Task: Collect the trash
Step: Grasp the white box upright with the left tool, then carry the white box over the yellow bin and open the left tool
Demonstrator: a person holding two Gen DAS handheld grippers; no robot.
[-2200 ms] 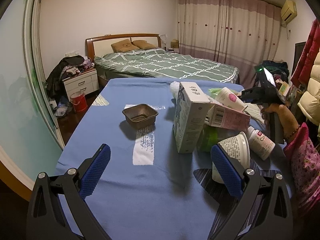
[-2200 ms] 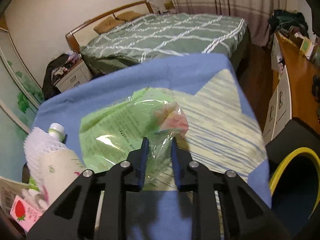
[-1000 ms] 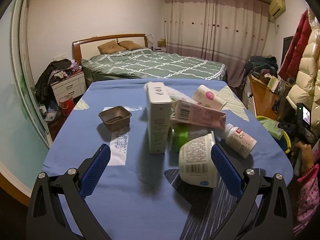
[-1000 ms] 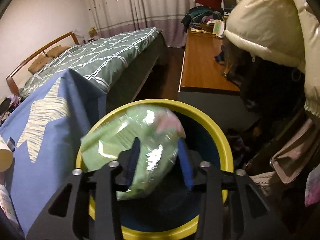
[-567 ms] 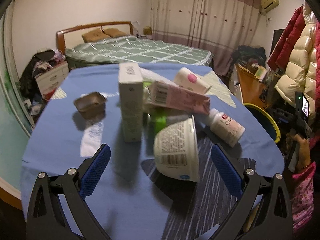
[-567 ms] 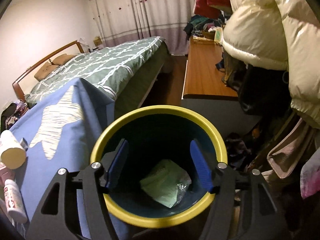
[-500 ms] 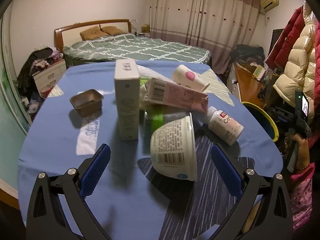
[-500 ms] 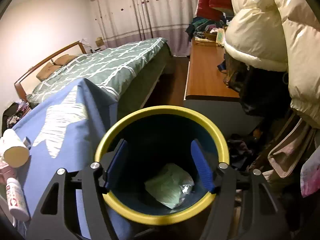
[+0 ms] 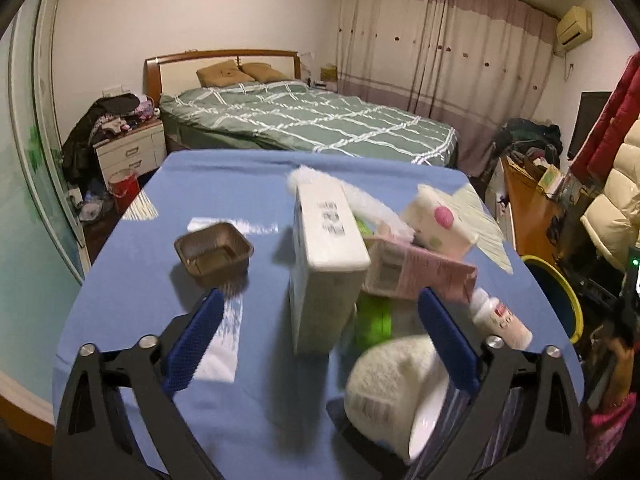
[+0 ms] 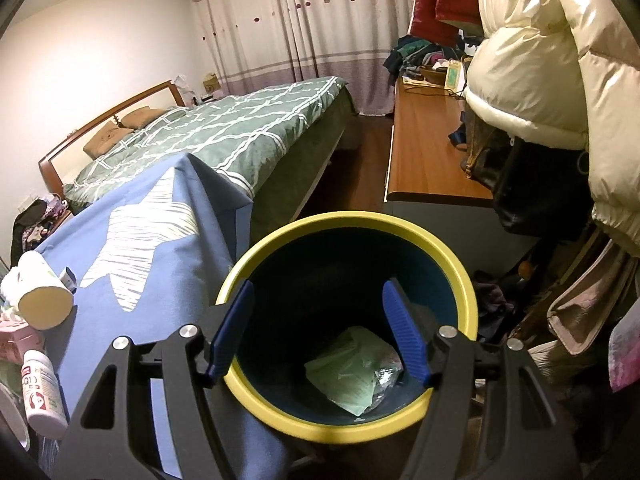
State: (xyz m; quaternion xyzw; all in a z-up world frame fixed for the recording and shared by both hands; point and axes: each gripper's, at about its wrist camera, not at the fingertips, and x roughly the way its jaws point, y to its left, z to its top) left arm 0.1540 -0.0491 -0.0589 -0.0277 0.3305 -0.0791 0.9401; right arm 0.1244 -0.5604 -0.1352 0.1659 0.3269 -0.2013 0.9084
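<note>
Gaping empty, both sets of jaws: right gripper (image 10: 316,330) over bin (image 10: 440,246), left gripper (image 9: 320,340) facing barcoded cup (image 9: 384,390).

Left gripper (image 9: 320,344): matte black angular frame, ribbed blue finger pads (image 9: 195,338), round silver screws at the joints. Right gripper (image 10: 318,334): identical build, same blue ribbed pads (image 10: 402,332). Person's hand (image 9: 618,364): bare skin, pink patterned sleeve (image 9: 610,430).

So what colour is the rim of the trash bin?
Yellow. The bin is dark blue inside, and the right wrist view shows it best.
</note>
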